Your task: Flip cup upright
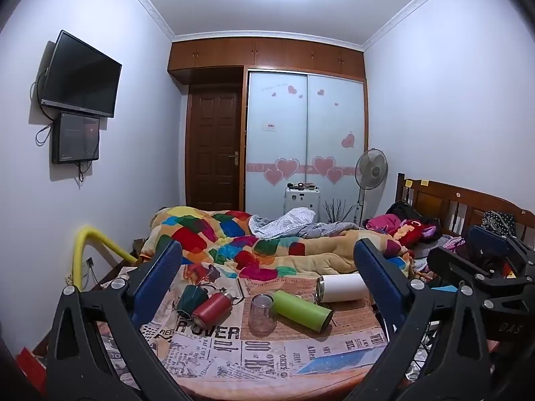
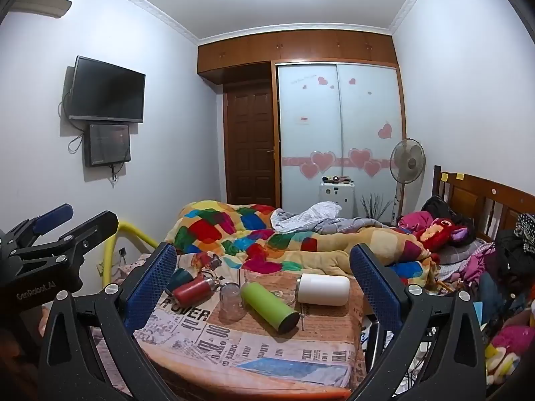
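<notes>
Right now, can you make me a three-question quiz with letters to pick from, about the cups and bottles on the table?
1. Where does the clear glass cup stand?
A. between the red bottle and the green bottle
B. on the bed blanket
C. on top of the white bottle

2. What colour is the bottle nearest the right gripper's right finger?
A. red
B. white
C. green

3. How does the green bottle sit?
A. standing upright
B. lying on its side
C. held in a gripper

Answers:
1. A, the glass cup stands with the red bottle on one side and the green one on the other.
2. B, the white bottle lies beside that finger.
3. B, it lies flat on the newspaper-print tablecloth, and the left gripper and right gripper are both open and empty.
</notes>
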{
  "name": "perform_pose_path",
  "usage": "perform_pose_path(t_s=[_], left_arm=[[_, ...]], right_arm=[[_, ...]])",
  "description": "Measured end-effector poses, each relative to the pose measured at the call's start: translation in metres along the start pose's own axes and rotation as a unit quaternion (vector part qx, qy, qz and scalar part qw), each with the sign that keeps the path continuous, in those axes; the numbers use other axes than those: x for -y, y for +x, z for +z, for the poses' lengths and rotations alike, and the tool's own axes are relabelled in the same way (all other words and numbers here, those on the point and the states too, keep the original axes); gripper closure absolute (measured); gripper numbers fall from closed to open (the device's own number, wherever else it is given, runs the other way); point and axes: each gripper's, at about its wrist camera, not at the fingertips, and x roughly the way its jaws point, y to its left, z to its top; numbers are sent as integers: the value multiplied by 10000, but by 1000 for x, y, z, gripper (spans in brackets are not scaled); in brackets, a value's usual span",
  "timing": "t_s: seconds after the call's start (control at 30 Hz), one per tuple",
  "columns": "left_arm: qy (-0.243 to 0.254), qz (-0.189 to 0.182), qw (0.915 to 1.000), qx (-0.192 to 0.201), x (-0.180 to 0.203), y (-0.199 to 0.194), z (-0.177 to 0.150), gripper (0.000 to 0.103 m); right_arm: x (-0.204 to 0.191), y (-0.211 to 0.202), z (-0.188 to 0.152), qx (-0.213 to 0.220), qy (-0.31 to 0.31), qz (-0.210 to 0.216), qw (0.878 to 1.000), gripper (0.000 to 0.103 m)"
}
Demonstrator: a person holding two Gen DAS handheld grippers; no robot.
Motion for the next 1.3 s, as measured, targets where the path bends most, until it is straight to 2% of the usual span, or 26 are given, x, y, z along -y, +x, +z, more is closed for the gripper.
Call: perform_pose_path(t_s=[1.3], left_arm=[[-56,-105,9999,9,1,5,-6,0]], right_arm=[[-2,0,3,-64,-43,16,10000,0]])
